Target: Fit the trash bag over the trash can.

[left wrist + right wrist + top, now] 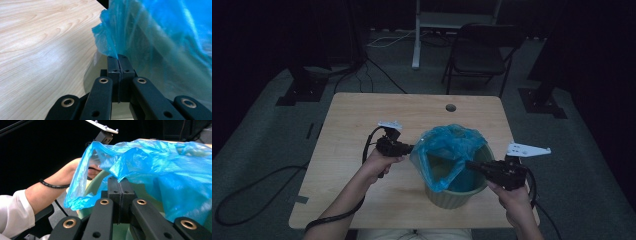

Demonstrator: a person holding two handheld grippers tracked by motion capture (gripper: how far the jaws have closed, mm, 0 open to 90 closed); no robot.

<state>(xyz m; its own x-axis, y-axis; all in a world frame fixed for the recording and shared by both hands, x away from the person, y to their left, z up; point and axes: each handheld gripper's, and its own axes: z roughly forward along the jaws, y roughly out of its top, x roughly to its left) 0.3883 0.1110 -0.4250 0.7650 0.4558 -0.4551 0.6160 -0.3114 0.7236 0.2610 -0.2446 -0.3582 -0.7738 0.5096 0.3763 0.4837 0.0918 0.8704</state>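
**Layout: bin on table, near edge**

Your bin [457, 196] sits on the table [357, 125], right of centre. Bag [452, 145] in it, overhanging the rim. Left gripper [410, 148] left of bin, right gripper [469, 164] right. Chair [482, 50] behind table.

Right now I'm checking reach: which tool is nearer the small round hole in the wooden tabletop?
Left. The left tool sits at the blue plastic bag's left edge, below-left of the hole; the right tool is nearer the person.

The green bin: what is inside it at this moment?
A blue plastic bag hangs partly inside the green bin, pinched by both grippers. The bag covers the bin's bottom, so anything underneath cannot be seen.
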